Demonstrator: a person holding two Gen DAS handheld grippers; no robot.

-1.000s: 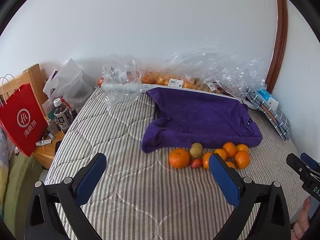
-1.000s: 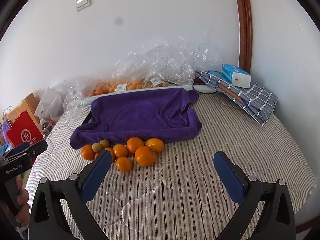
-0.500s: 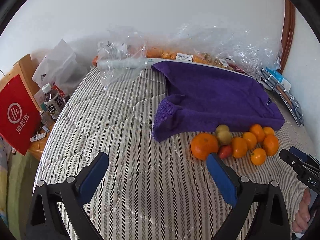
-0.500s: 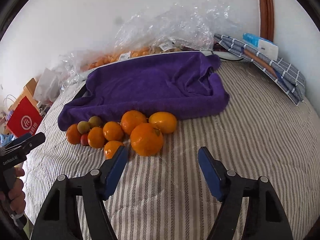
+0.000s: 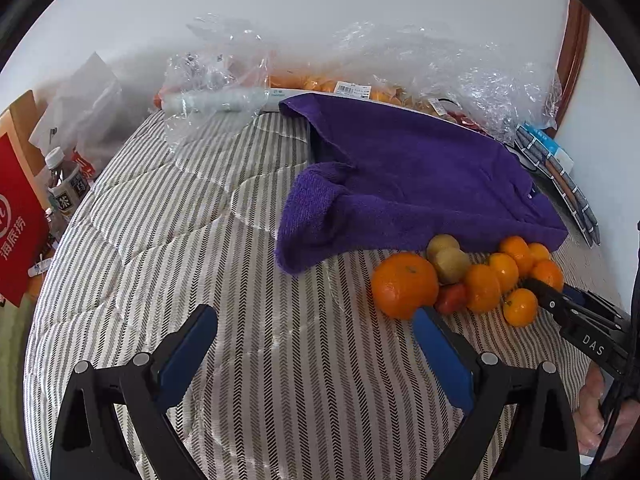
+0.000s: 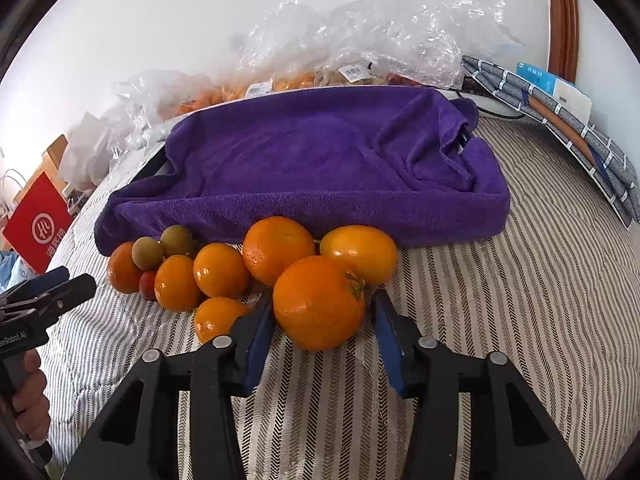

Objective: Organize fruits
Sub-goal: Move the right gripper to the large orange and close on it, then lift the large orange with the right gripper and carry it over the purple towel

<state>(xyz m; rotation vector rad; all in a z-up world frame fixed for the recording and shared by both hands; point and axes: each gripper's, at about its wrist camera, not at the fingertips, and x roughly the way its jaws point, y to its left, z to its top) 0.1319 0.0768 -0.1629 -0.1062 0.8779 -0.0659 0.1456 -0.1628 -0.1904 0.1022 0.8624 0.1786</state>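
A cluster of fruit lies on the striped mattress in front of a purple towel (image 6: 320,160). In the right wrist view my right gripper (image 6: 322,312) has its blue fingers on both sides of a large orange (image 6: 318,302), jaws narrowed around it; whether they touch it I cannot tell. Behind it sit more oranges (image 6: 278,248), a yellow-orange fruit (image 6: 360,254), two green fruits (image 6: 148,252) and a small red one (image 6: 148,284). My left gripper (image 5: 316,336) is open and empty, left of a big orange (image 5: 404,284).
Clear plastic bags with more fruit (image 5: 360,88) line the wall behind the towel. A folded plaid cloth with a blue box (image 6: 560,112) lies at the right. A red paper bag (image 5: 16,220) and bottles (image 5: 66,192) stand off the mattress's left edge.
Both grippers have moved forward and down toward the fruit. The right gripper's jaws have narrowed around the large orange. The left gripper stays open.
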